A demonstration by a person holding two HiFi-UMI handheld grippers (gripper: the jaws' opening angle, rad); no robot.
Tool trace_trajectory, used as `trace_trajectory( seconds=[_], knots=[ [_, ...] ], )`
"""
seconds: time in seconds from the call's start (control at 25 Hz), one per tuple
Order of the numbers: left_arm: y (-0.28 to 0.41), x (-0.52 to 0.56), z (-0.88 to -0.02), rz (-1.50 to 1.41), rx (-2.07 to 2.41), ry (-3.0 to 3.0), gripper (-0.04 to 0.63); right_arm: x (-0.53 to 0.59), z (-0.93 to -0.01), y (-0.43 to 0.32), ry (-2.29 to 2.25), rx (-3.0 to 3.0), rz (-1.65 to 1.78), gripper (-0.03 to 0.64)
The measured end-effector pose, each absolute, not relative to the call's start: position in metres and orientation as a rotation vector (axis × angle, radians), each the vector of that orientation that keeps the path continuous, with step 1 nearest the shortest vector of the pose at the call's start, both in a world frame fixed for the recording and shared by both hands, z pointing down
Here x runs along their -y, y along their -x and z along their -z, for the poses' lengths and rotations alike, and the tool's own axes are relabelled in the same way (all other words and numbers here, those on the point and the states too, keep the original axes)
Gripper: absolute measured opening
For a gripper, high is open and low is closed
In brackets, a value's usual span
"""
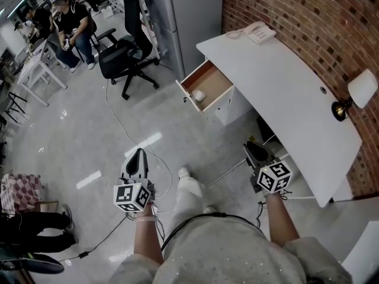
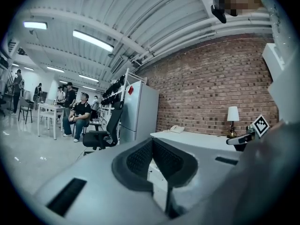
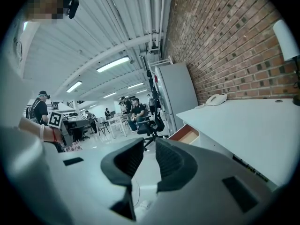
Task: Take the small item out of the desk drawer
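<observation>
desk [image 1: 284, 87]: 1 | open drawer [image 1: 214, 81] in desk's front: 1 | small white item [image 1: 199, 95] inside desk's drawer: 1 | telephone [image 1: 259, 32] on desk's far end: 1 | lamp [image 1: 362, 87] at desk's near end: 1 | black office chair [image 1: 125, 57] left of desk: 1

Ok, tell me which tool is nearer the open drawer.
Right, by a modest margin. The right tool sits beside the desk, below and right of the open drawer in the head view; the left tool hangs over the floor, farther down-left.
</observation>
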State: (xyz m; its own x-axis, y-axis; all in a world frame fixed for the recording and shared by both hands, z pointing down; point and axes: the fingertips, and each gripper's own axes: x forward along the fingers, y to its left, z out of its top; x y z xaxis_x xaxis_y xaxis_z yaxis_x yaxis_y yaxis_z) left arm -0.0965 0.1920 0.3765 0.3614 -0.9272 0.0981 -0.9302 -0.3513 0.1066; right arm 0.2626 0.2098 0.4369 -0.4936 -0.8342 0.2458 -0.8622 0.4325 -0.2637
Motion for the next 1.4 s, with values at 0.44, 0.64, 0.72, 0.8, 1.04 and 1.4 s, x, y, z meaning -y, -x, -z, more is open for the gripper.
trace_trajectory(
  seconds=[0.44, 0.64, 0.72, 0.8, 1.04, 1.4],
  knots=[
    [0.079, -0.090, -0.378, -0.063, 1.593, -2.577, 0.000, -0.135, -0.445, -0.258, -1.580, 2.567, -0.572, 0.086],
    [0.079, -0.046, -0.390, -0.084, 1.550, -2.587, 0.000, -0.093, -0.459, -0.242, -1.555, 2.543, -0.610, 0.089],
    [0.082, -0.029, -0.396, -0.093, 1.535, -2.578, 0.000, -0.076, -0.465, -0.235, -1.545, 2.531, -0.633, 0.089],
    [0.086, -0.013, -0.401, -0.111, 1.515, -2.577, 0.000, -0.060, -0.472, -0.226, -1.535, 2.517, -0.656, 0.089],
    [0.105, 0.038, -0.410, -0.118, 1.493, -2.554, 0.000, -0.014, -0.486, -0.198, -1.482, 2.487, -0.700, 0.092],
    [0.112, 0.101, -0.435, -0.119, 1.406, -2.545, 0.000, 0.042, -0.507, -0.165, -1.406, 2.438, -0.721, 0.097]
  ],
)
